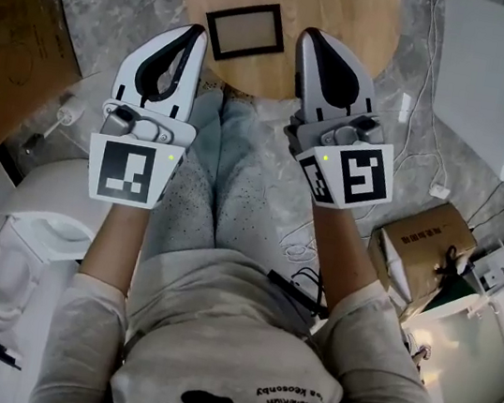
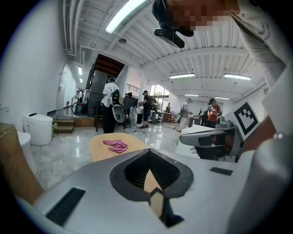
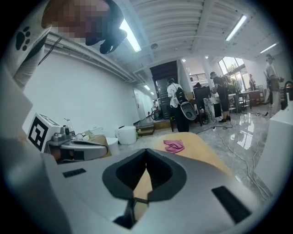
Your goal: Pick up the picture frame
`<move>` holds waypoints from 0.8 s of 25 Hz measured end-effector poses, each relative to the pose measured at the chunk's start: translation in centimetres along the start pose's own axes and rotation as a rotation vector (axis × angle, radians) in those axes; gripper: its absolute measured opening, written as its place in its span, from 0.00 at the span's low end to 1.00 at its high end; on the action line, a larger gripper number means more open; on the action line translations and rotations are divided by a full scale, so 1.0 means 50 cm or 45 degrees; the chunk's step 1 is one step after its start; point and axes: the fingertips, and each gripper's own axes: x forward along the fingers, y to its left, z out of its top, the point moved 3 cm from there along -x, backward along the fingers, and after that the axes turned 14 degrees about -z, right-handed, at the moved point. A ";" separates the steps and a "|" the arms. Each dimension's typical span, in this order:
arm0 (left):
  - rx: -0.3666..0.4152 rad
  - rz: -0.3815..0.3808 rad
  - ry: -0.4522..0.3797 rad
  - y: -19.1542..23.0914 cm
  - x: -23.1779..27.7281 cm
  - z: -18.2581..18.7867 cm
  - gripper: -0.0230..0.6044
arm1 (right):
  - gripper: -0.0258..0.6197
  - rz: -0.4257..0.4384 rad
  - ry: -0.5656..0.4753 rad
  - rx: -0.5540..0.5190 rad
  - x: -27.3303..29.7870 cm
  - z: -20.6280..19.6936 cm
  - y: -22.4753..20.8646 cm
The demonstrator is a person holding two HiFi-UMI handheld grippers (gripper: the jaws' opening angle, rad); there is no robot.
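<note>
- Holding the left gripper [image 1: 198, 36] over the knees, jaws pressed together, gripping nothing.
- Holding the right gripper [image 1: 312, 38] alongside, jaws likewise together and empty.
- Facing the picture frame [image 1: 246, 30], lying flat on the wooden table [image 1: 358, 13] near its edge, showing between both gripper tips in the head view.

Looked out along the left gripper [image 2: 149, 153] — jaws closed tip to tip, nothing gripped. Showed, beyond them, a round wooden table [image 2: 96, 151] with a crumpled pink cloth [image 2: 116, 146] lying on it. Caught the right gripper [image 2: 187, 142] side-on at the right, marker cube [image 2: 247, 119] behind it — and people standing far back on a glossy floor [image 2: 59, 155].
</note>
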 end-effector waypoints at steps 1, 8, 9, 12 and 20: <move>0.001 0.001 0.004 0.003 0.004 -0.007 0.05 | 0.05 0.000 0.007 0.003 0.003 -0.007 -0.002; -0.028 -0.010 0.043 0.012 0.034 -0.053 0.05 | 0.05 0.003 0.070 0.007 0.025 -0.060 -0.013; -0.031 -0.011 0.046 0.015 0.038 -0.059 0.05 | 0.05 0.004 0.077 0.007 0.030 -0.068 -0.013; -0.042 -0.018 0.057 0.021 0.053 -0.079 0.05 | 0.05 0.004 0.101 0.005 0.045 -0.091 -0.019; -0.085 -0.034 0.105 0.035 0.076 -0.131 0.05 | 0.05 0.018 0.172 -0.001 0.075 -0.145 -0.023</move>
